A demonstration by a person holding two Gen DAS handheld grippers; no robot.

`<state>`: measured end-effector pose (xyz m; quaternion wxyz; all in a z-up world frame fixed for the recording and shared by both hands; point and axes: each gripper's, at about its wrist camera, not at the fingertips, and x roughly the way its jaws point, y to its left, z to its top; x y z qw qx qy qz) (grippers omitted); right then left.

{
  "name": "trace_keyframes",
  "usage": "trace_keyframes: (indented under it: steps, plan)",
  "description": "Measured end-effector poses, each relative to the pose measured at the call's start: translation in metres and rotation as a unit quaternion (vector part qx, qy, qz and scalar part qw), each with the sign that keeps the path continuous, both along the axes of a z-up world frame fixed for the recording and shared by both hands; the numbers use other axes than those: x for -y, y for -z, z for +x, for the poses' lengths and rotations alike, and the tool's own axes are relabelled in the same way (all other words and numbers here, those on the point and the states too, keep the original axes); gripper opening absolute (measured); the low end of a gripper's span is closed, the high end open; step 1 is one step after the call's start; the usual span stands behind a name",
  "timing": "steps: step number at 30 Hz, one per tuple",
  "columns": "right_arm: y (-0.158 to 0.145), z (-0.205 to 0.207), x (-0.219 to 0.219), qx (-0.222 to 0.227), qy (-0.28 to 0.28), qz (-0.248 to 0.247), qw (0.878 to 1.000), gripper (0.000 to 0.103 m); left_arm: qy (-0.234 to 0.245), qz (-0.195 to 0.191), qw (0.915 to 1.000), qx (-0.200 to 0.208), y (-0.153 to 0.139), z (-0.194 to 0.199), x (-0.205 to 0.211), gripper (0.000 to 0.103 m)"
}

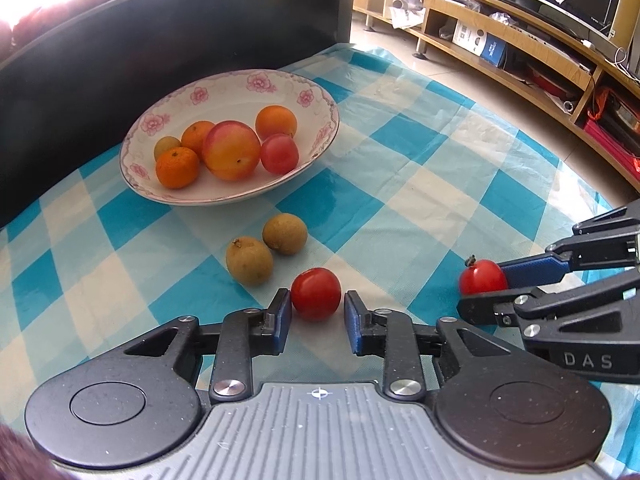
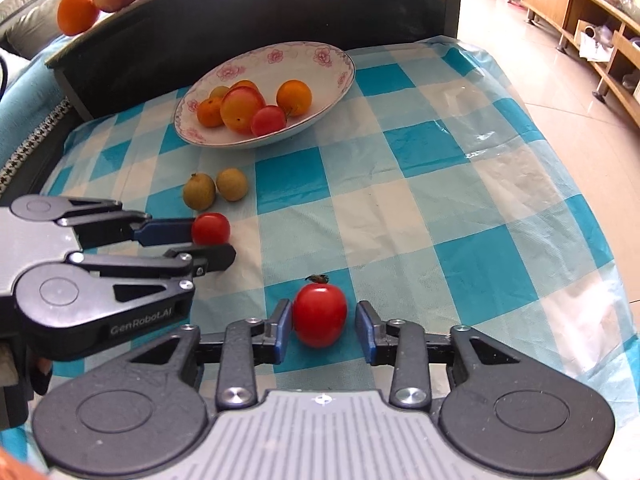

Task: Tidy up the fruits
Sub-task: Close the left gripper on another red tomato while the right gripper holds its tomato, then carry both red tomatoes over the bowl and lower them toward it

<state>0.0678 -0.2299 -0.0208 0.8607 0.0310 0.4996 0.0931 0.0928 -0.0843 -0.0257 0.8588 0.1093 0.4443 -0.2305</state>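
A flowered white bowl holds several fruits: oranges, a peach and a reddish plum. Two brown longans lie on the checked cloth in front of it. My left gripper is open around a red cherry tomato; small gaps show on both sides. My right gripper is open around a second red tomato with a stem; the left pad is close to it, the right pad apart.
The blue-and-white checked cloth covers the table. A dark raised ledge runs behind the bowl, with an orange and other fruit on top. Wooden TV shelving stands on the right across the tiled floor.
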Motion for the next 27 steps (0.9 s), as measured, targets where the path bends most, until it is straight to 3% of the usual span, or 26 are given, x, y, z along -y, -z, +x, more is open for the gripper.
trace_keyframes:
  steps: [7, 17, 20, 27]
  plan:
    - [-0.006, -0.005, -0.006, 0.001, 0.0, -0.014, 1.0, 0.033, -0.002, 0.001, 1.0, 0.003, -0.011, -0.008, -0.005, 0.033]
    - [-0.034, -0.017, -0.012, 0.028, 0.015, -0.023, 0.999, 0.033, -0.022, -0.037, 0.9986, 0.031, -0.055, -0.014, -0.02, 0.033]
    - [-0.047, -0.011, -0.017, 0.034, 0.016, -0.032, 0.999, 0.033, -0.034, -0.052, 0.9975, 0.034, -0.065, -0.007, -0.025, 0.033]
    - [-0.072, 0.022, -0.031, 0.068, -0.004, -0.033, 0.997, 0.033, -0.049, -0.047, 0.9971, 0.034, -0.069, 0.026, -0.028, 0.033]
